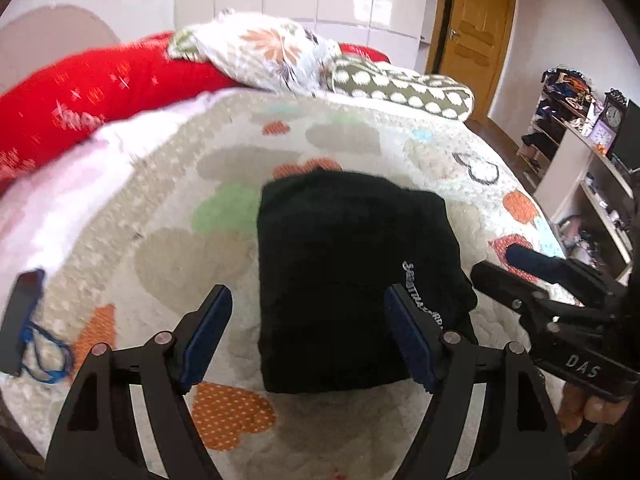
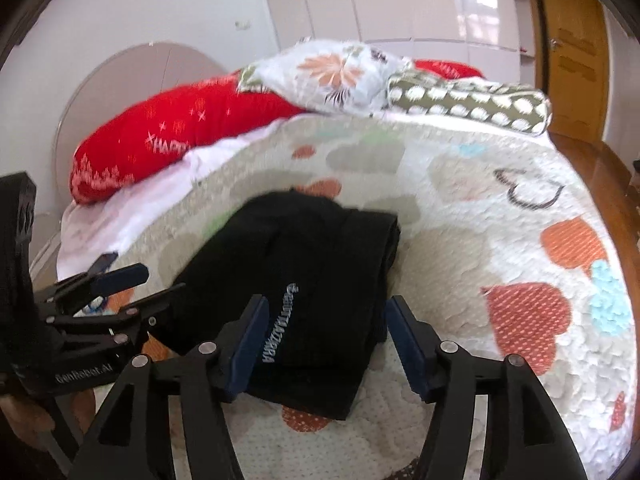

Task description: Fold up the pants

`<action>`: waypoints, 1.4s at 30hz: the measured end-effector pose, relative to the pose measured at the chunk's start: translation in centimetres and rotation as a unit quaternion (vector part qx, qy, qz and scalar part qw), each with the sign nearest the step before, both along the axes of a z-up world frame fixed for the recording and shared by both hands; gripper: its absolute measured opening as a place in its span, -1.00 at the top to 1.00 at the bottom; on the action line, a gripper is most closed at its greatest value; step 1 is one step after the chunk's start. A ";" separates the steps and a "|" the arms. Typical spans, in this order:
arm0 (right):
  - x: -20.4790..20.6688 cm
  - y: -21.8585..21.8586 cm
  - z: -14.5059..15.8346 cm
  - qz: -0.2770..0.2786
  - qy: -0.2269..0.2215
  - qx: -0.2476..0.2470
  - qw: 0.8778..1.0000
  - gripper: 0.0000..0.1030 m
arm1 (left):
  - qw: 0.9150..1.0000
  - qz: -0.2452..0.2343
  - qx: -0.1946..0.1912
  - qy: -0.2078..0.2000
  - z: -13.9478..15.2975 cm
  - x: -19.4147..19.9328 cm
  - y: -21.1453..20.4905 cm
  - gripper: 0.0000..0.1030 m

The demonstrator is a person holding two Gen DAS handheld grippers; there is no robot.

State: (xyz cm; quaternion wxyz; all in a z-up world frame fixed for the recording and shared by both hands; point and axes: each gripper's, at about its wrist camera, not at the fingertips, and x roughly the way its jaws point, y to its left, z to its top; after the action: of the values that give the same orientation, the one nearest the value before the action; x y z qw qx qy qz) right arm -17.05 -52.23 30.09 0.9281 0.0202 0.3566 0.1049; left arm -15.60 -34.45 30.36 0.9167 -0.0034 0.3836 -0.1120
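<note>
Black pants lie folded into a compact rectangle on the heart-patterned quilt, with white lettering near their right edge. In the left wrist view my left gripper stands open just in front of the bundle; its left half shows between the blue pads and nothing presses on it. My right gripper comes in from the right, beside the pants. In the right wrist view the pants lie between the spread fingers of my right gripper, which is open. The left gripper is at the left, open.
A red pillow, a floral pillow and a dotted bolster line the head of the bed. A dark flat object with a blue cord lies on the quilt at left. A wooden door and cluttered shelves stand to the right.
</note>
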 end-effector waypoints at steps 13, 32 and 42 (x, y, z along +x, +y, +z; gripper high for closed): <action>-2.1 0.5 1.4 -0.033 -0.035 -0.018 0.999 -0.56 | 0.999 0.025 0.014 -0.043 1.3 -2.1 0.4 -0.61; -3.7 0.9 2.1 -0.028 -0.039 -0.022 0.999 -0.58 | 0.997 0.030 0.017 -0.066 2.6 -3.7 1.0 -0.65; -3.9 1.0 1.8 -0.025 -0.032 -0.024 0.999 -0.58 | 0.998 0.027 0.020 -0.060 2.3 -4.0 0.7 -0.65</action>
State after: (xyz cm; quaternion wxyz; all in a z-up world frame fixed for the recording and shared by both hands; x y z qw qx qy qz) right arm -20.91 -51.23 31.86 0.9417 0.0029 0.3282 0.0738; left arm -19.57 -33.71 32.67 0.9407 0.0110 0.3297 -0.0793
